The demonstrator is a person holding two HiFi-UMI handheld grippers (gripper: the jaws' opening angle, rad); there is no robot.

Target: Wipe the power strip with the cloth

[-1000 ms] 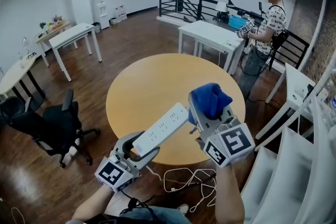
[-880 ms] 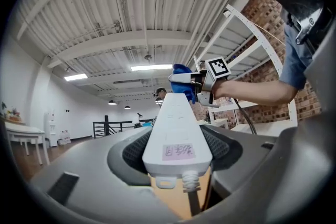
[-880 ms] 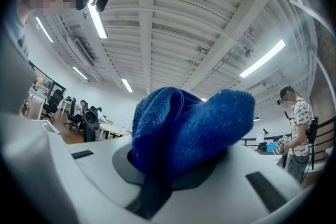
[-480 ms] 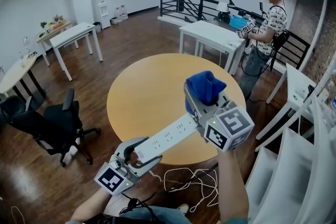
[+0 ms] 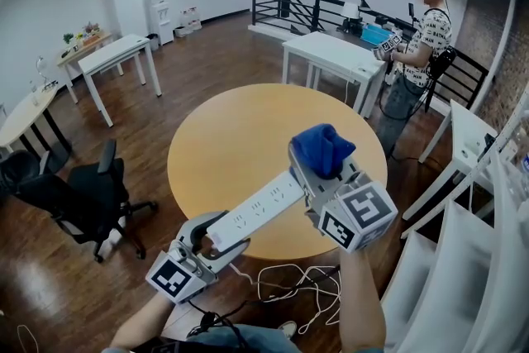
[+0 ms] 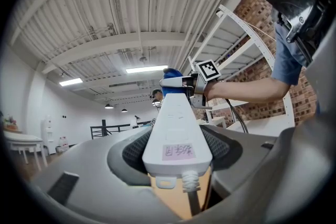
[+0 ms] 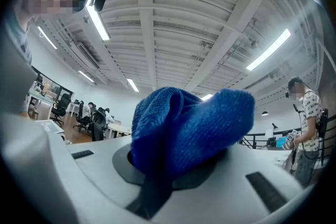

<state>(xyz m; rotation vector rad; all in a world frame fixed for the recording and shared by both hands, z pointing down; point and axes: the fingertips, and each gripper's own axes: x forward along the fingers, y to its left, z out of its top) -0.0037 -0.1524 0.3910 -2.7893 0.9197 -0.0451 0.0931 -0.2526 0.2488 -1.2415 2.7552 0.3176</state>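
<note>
Above table (image 5: 231,136): white power strip (image 5: 258,208), blue cloth (image 5: 322,149).

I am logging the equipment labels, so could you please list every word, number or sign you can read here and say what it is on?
Pink label on the power strip, near its cable end: handwritten characters, too blurred to read.
Square markers on the gripper cubes: black-and-white patterns, no letters or numbers.
Bystander's shirt: print too small to read.
Nothing else is legible.
</note>
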